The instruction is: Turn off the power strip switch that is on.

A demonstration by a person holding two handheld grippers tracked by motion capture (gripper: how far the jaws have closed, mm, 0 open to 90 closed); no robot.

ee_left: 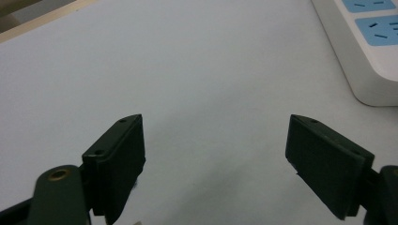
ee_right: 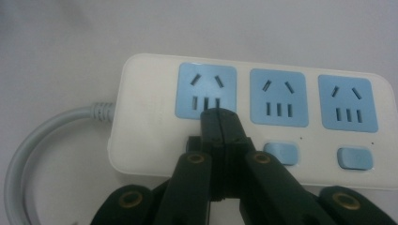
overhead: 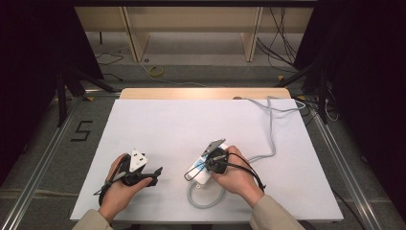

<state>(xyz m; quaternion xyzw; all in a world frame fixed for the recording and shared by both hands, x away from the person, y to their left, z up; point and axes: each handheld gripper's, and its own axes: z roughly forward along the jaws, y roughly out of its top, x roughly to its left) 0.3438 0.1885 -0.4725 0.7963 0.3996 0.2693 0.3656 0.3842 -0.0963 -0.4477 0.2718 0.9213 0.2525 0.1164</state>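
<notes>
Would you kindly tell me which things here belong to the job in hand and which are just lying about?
In the job:
- power strip, with its grey cable
- right tongs, shut, tips over the strip's first switch spot
- left tongs, open, empty

Lying about:
- yellow coil on the floor
- floor cables

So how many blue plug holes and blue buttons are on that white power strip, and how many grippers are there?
Blue socket panels on the power strip: 3
Blue switches showing: 2; the shut right gripper covers the spot under the first panel, so a third cannot be told
Grippers: 2, with the left gripper open
Total: 7
</notes>
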